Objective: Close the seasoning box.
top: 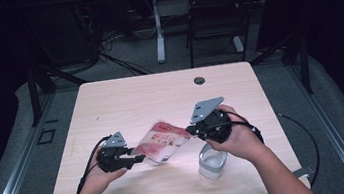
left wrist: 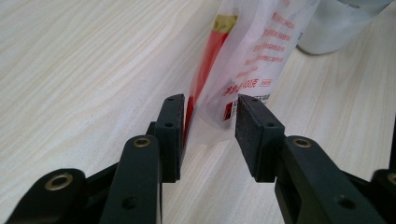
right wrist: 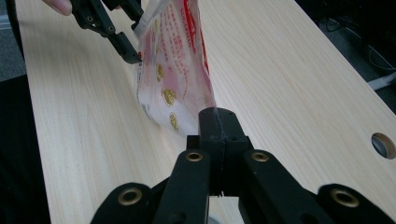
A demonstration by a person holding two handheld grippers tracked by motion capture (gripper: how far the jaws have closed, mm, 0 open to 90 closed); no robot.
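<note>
The pale wooden counter (top: 110, 105) is carrying everything. Above its near half, a red and white plastic bag (top: 161, 141) is hanging stretched between the two tools. A white cup (top: 212, 163) is standing on the counter just under the person's right hand. The right tool (right wrist: 217, 122) is pinching the bag's edge with its jaws pressed together. The left tool (left wrist: 209, 122) is standing open, the bag's corner lying between its pads and brushing one of them.

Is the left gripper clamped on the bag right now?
No: the left gripper stands open, its pads apart around the bag corner.
</note>
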